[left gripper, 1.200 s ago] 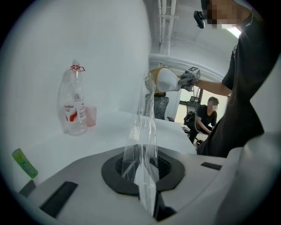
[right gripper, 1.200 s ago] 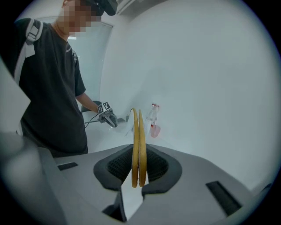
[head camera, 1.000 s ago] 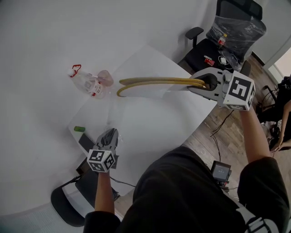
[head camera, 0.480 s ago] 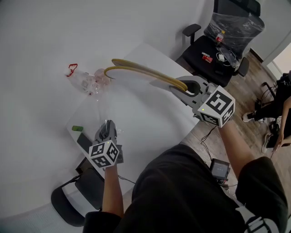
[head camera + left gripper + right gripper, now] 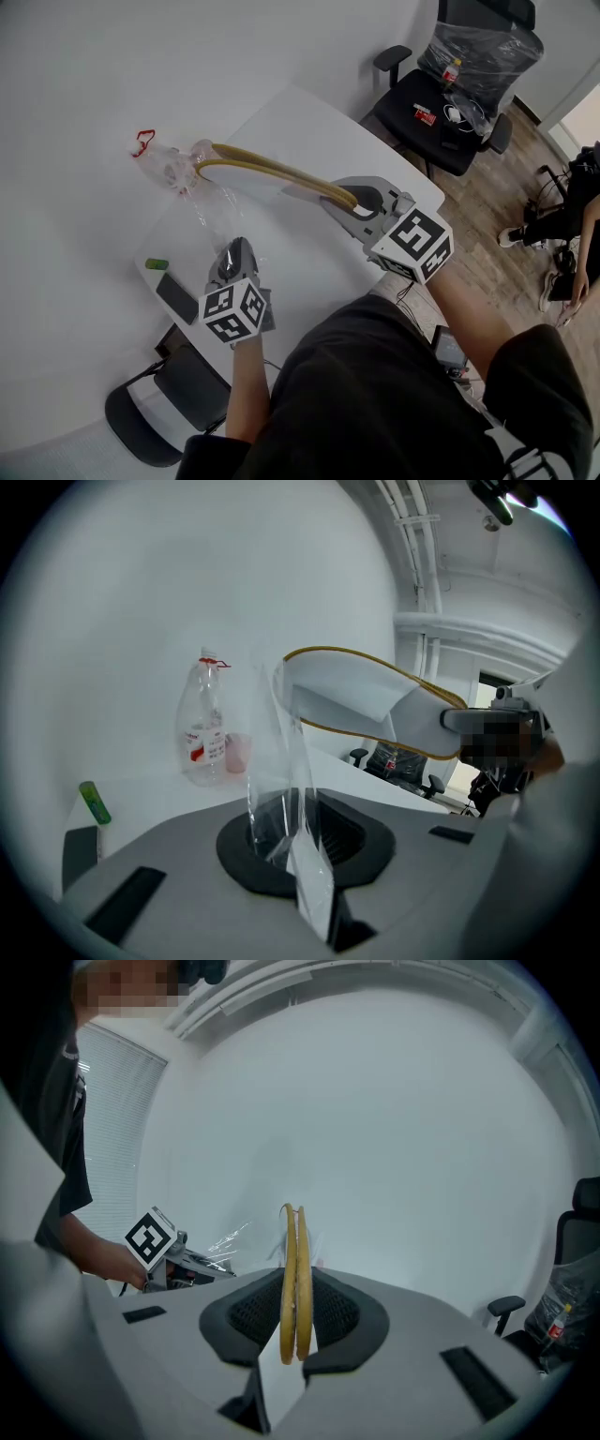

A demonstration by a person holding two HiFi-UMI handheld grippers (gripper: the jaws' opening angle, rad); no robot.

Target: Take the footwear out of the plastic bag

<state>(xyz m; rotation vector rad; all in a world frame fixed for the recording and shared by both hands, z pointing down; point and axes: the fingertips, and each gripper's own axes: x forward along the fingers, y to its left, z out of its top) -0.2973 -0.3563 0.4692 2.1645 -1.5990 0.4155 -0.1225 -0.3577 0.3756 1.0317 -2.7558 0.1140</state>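
Observation:
A pair of flat white slippers with yellow edging (image 5: 272,173) sticks out leftward from my right gripper (image 5: 352,202), which is shut on their heel end (image 5: 295,1279). Their toes reach the spray bottle. My left gripper (image 5: 234,255) is shut on a clear plastic bag (image 5: 217,202). The film (image 5: 281,789) rises from its jaws toward the slippers' toe end (image 5: 356,700). Whether the toes are still inside the bag I cannot tell. In the right gripper view the left gripper (image 5: 164,1246) shows at the left with crinkled film (image 5: 225,1237) beside it.
A clear spray bottle with a red trigger (image 5: 169,169) and a pink cup (image 5: 238,753) stand at the white table's (image 5: 309,131) far left. A green item (image 5: 157,264) and a dark phone (image 5: 176,297) lie near its left edge. Office chairs (image 5: 450,112) stand beyond the table.
My right gripper has come left and closer to me, swinging the slippers' toes toward the bottle. The left gripper has shifted slightly right and up with the bag.

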